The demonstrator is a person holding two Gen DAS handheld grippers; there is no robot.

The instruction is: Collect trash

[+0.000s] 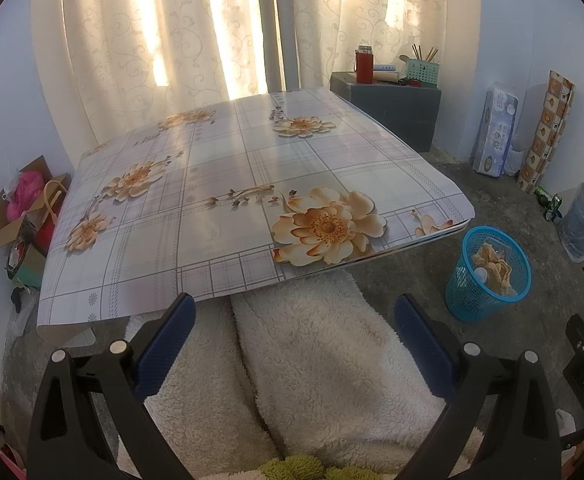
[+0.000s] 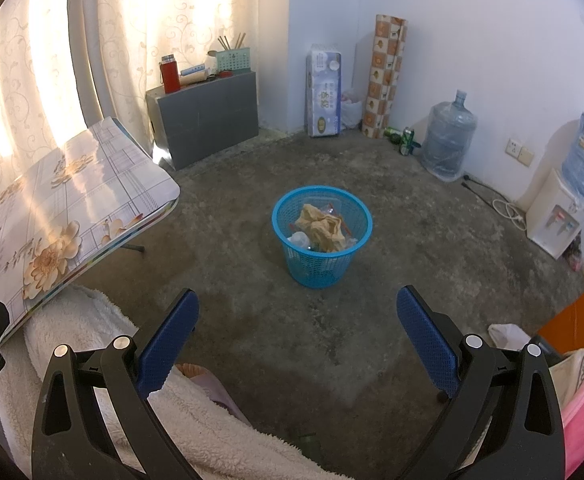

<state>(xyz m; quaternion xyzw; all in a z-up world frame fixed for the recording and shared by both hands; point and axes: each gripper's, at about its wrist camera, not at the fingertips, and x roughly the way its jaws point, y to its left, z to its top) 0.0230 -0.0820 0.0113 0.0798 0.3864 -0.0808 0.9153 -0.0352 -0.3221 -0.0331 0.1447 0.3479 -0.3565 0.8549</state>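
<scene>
A blue mesh waste basket (image 2: 322, 240) stands on the concrete floor, holding crumpled tan paper (image 2: 320, 226), a clear plastic piece and other scraps. It also shows in the left wrist view (image 1: 488, 276), right of the table. My right gripper (image 2: 298, 312) is open and empty, held above the floor, short of the basket. My left gripper (image 1: 294, 316) is open and empty, over a white fleece-covered lap, facing the low table (image 1: 139, 272) with its flowered cover. No loose trash shows on the tabletop.
A grey box (image 2: 207, 116) with a red flask and pen holder stands by the curtain. Tissue pack (image 2: 324, 92), rolled mat (image 2: 384, 76), green cans (image 2: 406, 140), water jug (image 2: 448, 140) and a dispenser (image 2: 556, 216) line the wall. A cardboard box (image 1: 23, 208) sits left of the table.
</scene>
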